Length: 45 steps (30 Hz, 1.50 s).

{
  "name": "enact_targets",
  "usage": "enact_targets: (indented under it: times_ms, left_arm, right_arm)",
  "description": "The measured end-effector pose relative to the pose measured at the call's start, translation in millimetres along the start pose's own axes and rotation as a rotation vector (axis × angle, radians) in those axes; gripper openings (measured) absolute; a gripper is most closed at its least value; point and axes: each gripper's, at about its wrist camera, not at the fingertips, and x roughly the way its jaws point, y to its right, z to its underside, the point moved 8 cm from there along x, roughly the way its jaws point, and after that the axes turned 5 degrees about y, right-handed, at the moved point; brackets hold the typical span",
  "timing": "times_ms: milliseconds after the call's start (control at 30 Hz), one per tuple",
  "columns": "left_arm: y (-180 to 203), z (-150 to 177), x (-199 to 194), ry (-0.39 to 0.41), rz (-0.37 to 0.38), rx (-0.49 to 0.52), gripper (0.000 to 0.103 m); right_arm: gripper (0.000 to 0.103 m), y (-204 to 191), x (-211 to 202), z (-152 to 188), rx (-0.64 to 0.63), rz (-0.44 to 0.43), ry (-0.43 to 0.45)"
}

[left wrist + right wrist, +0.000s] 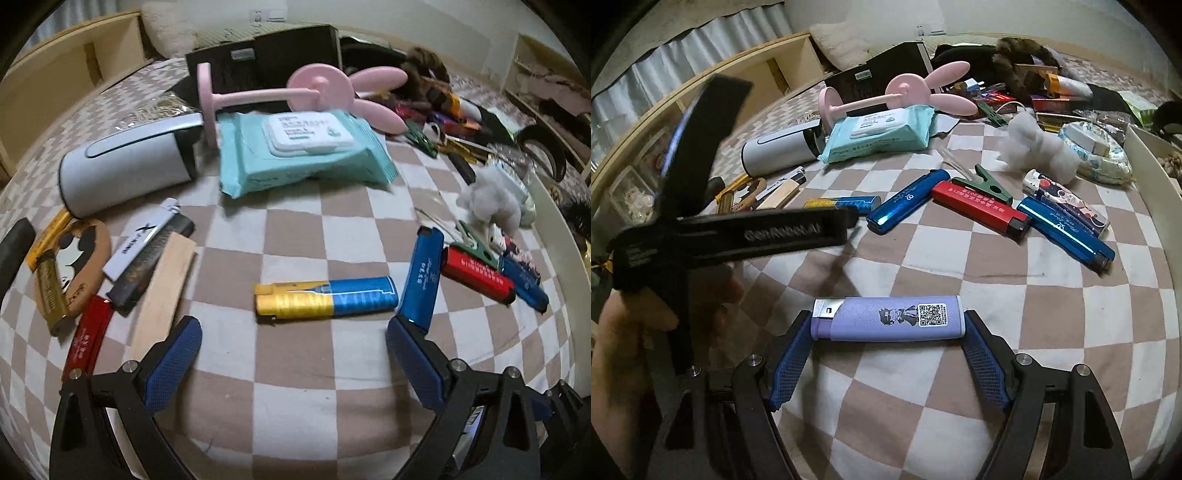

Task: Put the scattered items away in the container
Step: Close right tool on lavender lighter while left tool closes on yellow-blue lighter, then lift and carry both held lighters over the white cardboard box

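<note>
Several lighters lie scattered on a checkered cloth. In the left wrist view my left gripper point(293, 332) is open and empty, its fingertips just short of a yellow-and-blue lighter point(325, 300). A blue lighter point(423, 275) lies by its right finger. In the right wrist view my right gripper point(886, 325) is shut on a purple lighter point(886, 318), held lengthwise between the pads above the cloth. A red lighter point(980, 211) and two blue lighters point(908, 201) lie beyond. The white container's wall point(1152, 173) stands at the right edge.
A teal wipes pack point(299, 151), a white cylinder point(125, 166), a pink bunny-ear stand point(306, 88), a green clip point(988, 184) and white fluff point(1038, 146) lie further back. More lighters and a wooden block point(166, 288) lie at left. The left gripper's black body point(731, 236) crosses the right view.
</note>
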Motion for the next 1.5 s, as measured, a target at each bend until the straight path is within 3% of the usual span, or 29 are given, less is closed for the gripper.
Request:
enact_targets:
  times_ms: [367,600,733,867,1100,1333,1500]
  left_arm:
    - [16.8,-10.9,12.7,0.000,0.025,0.029,0.101]
    - [19.5,-9.3,6.8,0.013,0.056,0.009,0.082]
    - [19.7,-8.2,2.7,0.021,0.075,-0.010,0.082]
    - [25.3,-5.5,4.5,0.021,0.054,0.034,0.082]
    - [13.1,0.0,-5.5,0.016,0.123,-0.004,0.082]
    - [13.9,16.8,-22.7,-0.006,0.182,0.067,0.082]
    - [12.0,19.8,-26.5,-0.002,0.183,0.056,0.082]
  right_arm:
    - [0.080,1.1,-0.5,0.8,0.008,-0.005,0.001]
    - [0.080,1.7,-1.0,-0.1,0.023,-0.015,0.003]
    - [0.080,1.1,0.0,-0.7,0.020,-0.012,0.003]
    - [0.080,3.3,-2.9,1.6,0.010,-0.024,-0.001]
    - [0.080,6.5,-5.2,2.6,0.016,-0.041,-0.003]
    - [0.080,7.3,-8.7,3.8,0.024,-0.045,-0.006]
    - [0.080,9.5,-14.0,7.0,0.021,-0.037,-0.012]
